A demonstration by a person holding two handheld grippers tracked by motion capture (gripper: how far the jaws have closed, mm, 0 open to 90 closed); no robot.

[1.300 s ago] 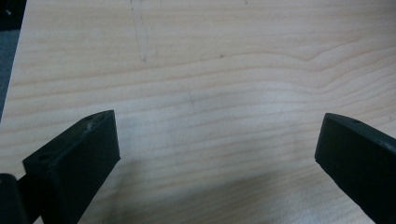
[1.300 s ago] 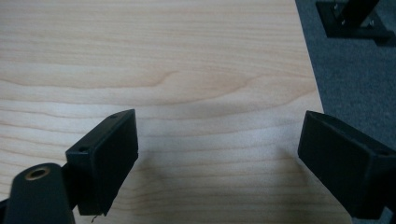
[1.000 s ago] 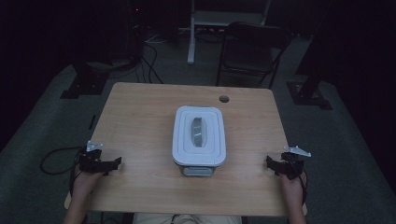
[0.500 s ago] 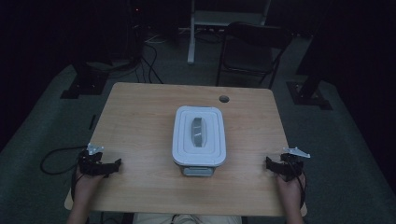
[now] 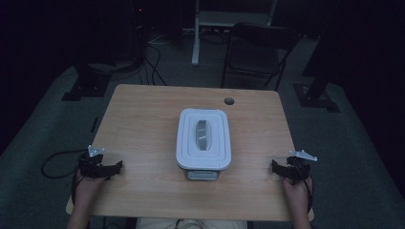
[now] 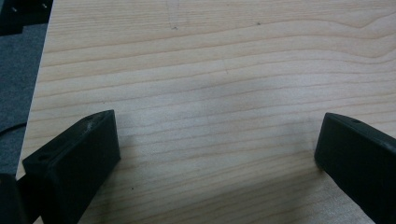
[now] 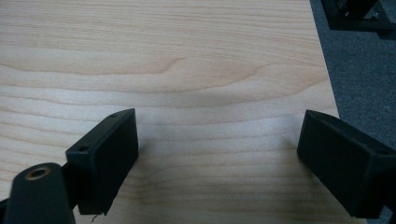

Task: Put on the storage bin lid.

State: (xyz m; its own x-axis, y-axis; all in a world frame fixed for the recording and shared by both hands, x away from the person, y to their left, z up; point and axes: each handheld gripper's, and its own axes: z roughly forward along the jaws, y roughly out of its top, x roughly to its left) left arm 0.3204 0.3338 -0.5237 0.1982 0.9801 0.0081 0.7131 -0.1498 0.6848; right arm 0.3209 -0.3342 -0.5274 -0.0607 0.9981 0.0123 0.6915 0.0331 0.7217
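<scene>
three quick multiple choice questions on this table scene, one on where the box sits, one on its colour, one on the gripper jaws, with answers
1. Where is the container on the table?
A. middle
B. far left corner
C. under the table

2. What colour is its lid?
A. red
B. white
C. black

3. How do the left gripper and right gripper stand?
A. both open, empty
B. both shut on the container
C. one holds a cup

Answers: 1 A, it sits midway between both hands; 2 B, the lid looks white; 3 A, each gripper view shows spread jaws with bare wood between them.

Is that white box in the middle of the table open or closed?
Closed. The white box has its lid sitting flat on top, the handle down along its middle.
</scene>
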